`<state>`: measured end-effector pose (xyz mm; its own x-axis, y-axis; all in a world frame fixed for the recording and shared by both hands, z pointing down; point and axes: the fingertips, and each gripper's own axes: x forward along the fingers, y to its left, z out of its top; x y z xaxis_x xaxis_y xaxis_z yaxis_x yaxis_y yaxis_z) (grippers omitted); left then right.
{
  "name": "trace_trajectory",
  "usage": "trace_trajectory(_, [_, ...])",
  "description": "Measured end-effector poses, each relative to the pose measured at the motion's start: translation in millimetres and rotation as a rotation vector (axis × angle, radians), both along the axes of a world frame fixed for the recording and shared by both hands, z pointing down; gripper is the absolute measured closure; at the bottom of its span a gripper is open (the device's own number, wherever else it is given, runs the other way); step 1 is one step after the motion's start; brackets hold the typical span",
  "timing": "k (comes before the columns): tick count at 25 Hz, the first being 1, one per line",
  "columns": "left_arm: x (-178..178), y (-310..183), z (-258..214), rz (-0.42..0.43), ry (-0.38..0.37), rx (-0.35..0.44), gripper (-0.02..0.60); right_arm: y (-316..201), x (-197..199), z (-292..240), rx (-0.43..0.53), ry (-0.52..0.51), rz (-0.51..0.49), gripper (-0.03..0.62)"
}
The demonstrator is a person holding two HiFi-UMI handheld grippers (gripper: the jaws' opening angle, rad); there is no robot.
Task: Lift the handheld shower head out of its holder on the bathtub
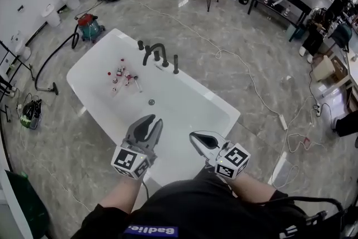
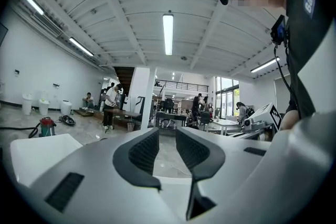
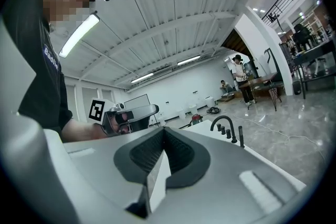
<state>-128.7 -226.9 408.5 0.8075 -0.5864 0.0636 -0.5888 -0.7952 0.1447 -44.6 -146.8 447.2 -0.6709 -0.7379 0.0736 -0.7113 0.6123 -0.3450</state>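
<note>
The white bathtub point(image 1: 222, 111) lies ahead of me in the head view. On its far rim stand a dark arched spout point(image 1: 154, 52), small dark knobs and an upright dark handheld shower head point(image 1: 175, 64) in its holder. My left gripper point(image 1: 150, 121) hovers over the tub's near end, open by a narrow gap point(image 2: 167, 136) with nothing between its pads. My right gripper point(image 1: 193, 136) is beside it, shut and empty point(image 3: 164, 131). Both are well short of the fittings. The right gripper view shows the spout point(image 3: 223, 122) and shower head point(image 3: 241, 136) ahead at the right.
Small red and white items point(image 1: 120, 73) lie inside the tub near the drain point(image 1: 151, 102). A red vacuum point(image 1: 88, 27) with a black hose stands left of the tub. White cables point(image 1: 251, 81) and a power strip point(image 1: 283, 122) run over the marble floor at the right. Tables and people are far back.
</note>
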Motion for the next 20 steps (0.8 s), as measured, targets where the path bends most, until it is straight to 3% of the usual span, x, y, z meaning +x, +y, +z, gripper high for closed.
trace_trajectory(11, [52.8,-78.1,31.9,-0.085,-0.060,-0.029,0.431,-38.9,59.0,37.6,-0.056,-0.041,-0.059,0.594])
trace_trajectory(20, [90.0,-135.7,56.7,-0.064,-0.098,-0.036,0.428,-63.4,89.5,52.1,-0.077,-0.037,-0.041,0.594])
